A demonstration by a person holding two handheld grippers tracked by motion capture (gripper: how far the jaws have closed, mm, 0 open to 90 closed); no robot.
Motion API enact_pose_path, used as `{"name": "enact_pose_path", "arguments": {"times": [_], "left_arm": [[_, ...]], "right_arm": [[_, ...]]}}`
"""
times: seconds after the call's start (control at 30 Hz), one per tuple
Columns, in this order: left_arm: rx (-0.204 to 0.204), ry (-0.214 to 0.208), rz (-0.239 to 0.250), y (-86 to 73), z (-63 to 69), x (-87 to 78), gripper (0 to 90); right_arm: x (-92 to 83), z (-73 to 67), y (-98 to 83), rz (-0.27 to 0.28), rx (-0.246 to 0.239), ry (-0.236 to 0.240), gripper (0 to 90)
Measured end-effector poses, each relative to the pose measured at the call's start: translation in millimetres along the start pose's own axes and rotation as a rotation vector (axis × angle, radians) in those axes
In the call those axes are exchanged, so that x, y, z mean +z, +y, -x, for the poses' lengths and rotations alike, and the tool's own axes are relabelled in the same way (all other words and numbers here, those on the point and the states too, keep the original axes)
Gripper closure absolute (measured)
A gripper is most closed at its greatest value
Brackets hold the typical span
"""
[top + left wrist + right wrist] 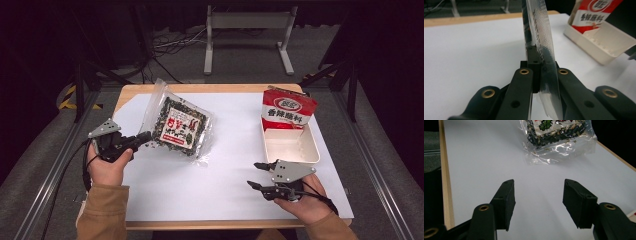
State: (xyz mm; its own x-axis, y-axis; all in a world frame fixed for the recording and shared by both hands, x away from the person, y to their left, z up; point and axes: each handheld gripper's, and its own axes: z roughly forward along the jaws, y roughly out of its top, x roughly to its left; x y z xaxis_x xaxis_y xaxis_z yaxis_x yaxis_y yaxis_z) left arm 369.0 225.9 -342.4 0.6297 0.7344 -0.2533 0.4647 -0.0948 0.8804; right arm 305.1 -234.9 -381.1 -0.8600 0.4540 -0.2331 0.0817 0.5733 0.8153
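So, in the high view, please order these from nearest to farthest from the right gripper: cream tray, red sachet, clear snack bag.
From the right gripper:
1. Cream tray, just beyond it, on the right.
2. Clear snack bag, across the table, left.
3. Red sachet, at the tray's far end; close to the bag's distance.

— I get even overhead light on the white table (pixel 225 185), dark surroundings.
— My near jaws blur; the clear bag (pixel 559 142) throws glare, soft shadows beneath.

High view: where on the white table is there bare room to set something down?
The table is bare between the clear seaweed bag and the cream tray, and along the near edge between both grippers. It is crowded far left around the bag and far right, where a red packet stands in the tray.
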Motion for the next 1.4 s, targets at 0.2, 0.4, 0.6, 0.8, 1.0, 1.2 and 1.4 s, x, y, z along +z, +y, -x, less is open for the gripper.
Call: {"name": "enact_pose_path", "arguments": {"times": [0.2, 0.4, 0.6, 0.8, 1.0, 1.2, 1.4], "left_arm": [[0.07, -0.021, 0.039, 11.1, 18.8, -12.0, 88.8], [0.159, -0.058, 0.053, 21.9, 40.8, -24.4, 88.9], [0.25, -0.088, 0.041, 29.2, 59.4, -33.7, 88.9], [0.334, -0.112, 0.026, 35.6, 78.0, -44.7, 89.0], [0.367, -0.153, 0.06, 38.3, 88.1, -51.7, 89.0], [0.379, -0.159, 0.057, 38.6, 90.9, -51.9, 89.0], [0.411, -0.176, 0.06, 38.8, 95.7, -53.4, 88.9]], "right_arm": [[0.0, -0.5, 0.2, 0.002, -0.003, 0.0, 43.4], [-0.4, -0.6, 0.8, 0.008, -0.005, -0.004, 43.3], [-1.1, -1.1, 1.6, 0.012, -0.003, 0.001, 44.5], [-3.1, -0.6, 3.2, -0.006, -0.022, 0.025, 50.0], [-7.3, 3.0, 11.1, 0.056, 0.063, 0.055, 42.4], [-13.3, 12.9, 28.7, 0.088, 0.058, 0.079, 38.8], [-13.1, 27.8, 55.3, 0.098, 0.063, 0.136, 36.7]]}}
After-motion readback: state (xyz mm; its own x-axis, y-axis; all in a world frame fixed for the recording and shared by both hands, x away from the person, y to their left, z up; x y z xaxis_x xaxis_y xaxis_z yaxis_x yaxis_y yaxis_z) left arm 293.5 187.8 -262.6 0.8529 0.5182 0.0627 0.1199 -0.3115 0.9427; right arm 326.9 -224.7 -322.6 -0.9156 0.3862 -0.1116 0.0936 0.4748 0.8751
